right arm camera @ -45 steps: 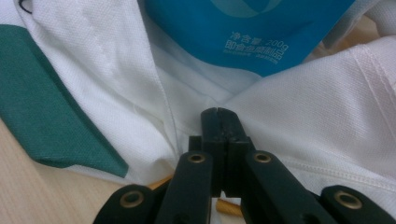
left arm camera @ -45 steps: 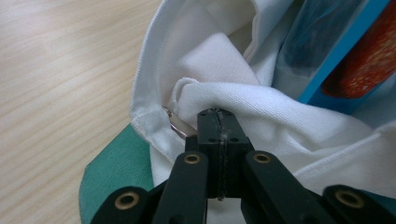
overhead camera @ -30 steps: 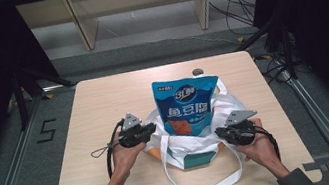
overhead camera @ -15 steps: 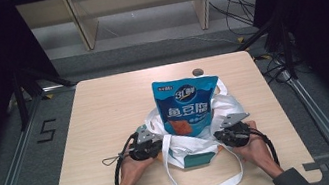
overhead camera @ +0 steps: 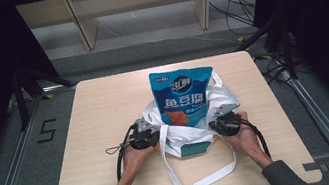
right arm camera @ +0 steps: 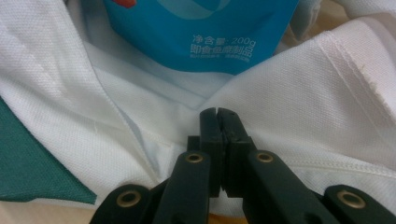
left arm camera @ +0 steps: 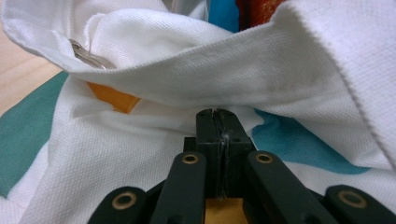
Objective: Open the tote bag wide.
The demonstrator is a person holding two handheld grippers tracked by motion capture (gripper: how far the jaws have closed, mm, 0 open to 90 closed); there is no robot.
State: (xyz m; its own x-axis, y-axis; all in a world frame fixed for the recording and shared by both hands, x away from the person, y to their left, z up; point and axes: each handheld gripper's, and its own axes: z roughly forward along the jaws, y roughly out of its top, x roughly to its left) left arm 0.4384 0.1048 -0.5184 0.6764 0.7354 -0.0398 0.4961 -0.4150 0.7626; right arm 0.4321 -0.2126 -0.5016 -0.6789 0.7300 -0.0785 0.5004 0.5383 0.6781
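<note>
A blue snack pouch stands upright in a white cloth tote bag with teal and orange patches, at the middle of the table. My left gripper is at the bag's left side. In the left gripper view its jaws have just been closing and stand together, pinching a fold of the white cloth. My right gripper is at the bag's right side. Its jaws are together where the white cloth creases into them, just below the pouch.
The bag's long white strap loops toward the near edge of the light wooden table. Another strap lies behind the pouch at the right. Black frames, cables and a shelf stand beyond the table.
Both hands have come down and inward from beside the bag to its left and right sides, and the grippers now sit against the cloth.
</note>
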